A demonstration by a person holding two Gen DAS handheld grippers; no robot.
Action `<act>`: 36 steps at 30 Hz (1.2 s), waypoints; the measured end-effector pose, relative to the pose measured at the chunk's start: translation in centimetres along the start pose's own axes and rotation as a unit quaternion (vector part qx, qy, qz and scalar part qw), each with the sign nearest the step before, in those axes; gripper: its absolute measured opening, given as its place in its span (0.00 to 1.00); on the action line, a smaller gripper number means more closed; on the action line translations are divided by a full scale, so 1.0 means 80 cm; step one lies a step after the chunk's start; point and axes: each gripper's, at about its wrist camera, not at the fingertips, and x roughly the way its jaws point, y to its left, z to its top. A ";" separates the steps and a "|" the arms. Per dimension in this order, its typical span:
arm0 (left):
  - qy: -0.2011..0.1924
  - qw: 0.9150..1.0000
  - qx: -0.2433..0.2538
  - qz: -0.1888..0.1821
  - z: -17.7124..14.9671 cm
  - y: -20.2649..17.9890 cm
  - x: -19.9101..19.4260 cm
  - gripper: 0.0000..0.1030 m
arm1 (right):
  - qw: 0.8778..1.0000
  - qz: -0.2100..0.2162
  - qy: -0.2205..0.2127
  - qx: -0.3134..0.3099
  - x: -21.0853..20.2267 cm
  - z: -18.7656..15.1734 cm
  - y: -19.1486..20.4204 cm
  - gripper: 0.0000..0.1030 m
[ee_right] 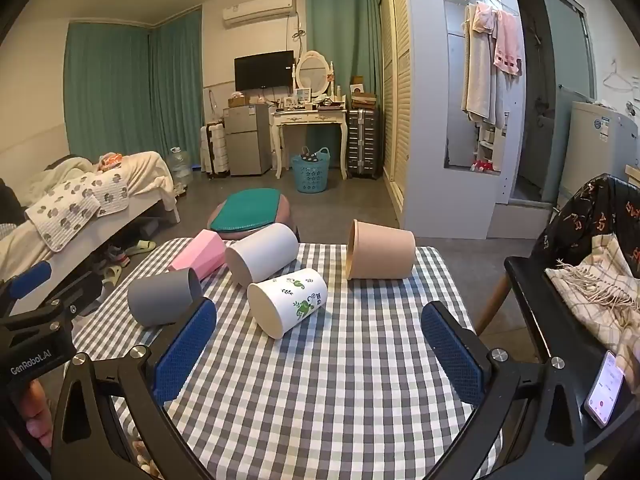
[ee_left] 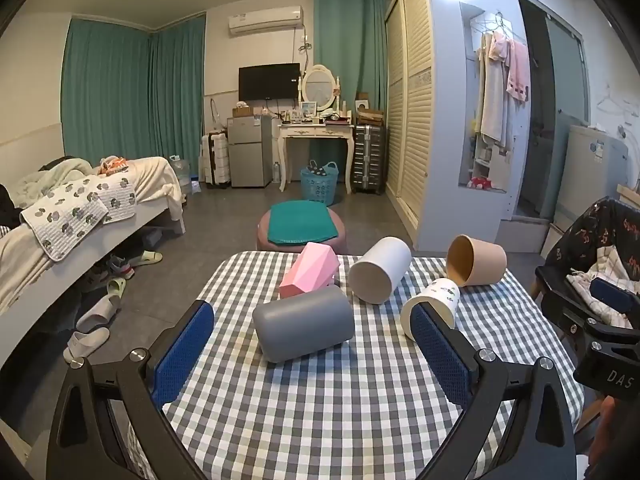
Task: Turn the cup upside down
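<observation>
Checked grey-and-white cloth covers the table (ee_left: 360,400), and five cups lie on their sides on it. Nearest the left gripper (ee_left: 316,344) is a grey cup (ee_left: 304,322), its closed base turned toward the camera. Just behind it, touching or nearly so, lies a pink faceted cup (ee_left: 308,274). A plain white cup (ee_left: 380,276) lies to the right of the pink one, its open mouth facing forward. A brown paper cup (ee_left: 476,260) rests near the far right edge of the table, mouth turned to the left. A white cup with green leaf prints (ee_right: 288,304) lies in front of the brown one, mouth toward the camera.

Both grippers hang above the near part of the table with their blue-padded fingers spread wide and nothing between them. The left gripper points at the grey cup; the right gripper (ee_right: 320,342) points at the leaf-print cup, which lies just beyond its fingertips, apart from them. Beyond the table stands a round stool (ee_left: 302,228) with a green cushion.
</observation>
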 end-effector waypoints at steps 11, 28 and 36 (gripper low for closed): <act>0.006 1.000 0.001 -0.002 -0.001 0.000 0.000 0.99 | 1.000 -0.001 -0.001 0.002 0.000 -0.001 0.000 1.00; 0.007 1.000 -0.002 -0.005 -0.005 0.001 0.003 0.99 | 1.000 0.000 0.004 0.003 0.005 -0.006 0.001 1.00; 0.011 1.000 -0.002 -0.005 -0.007 -0.001 0.007 0.99 | 1.000 -0.001 0.011 0.004 0.015 -0.010 -0.002 1.00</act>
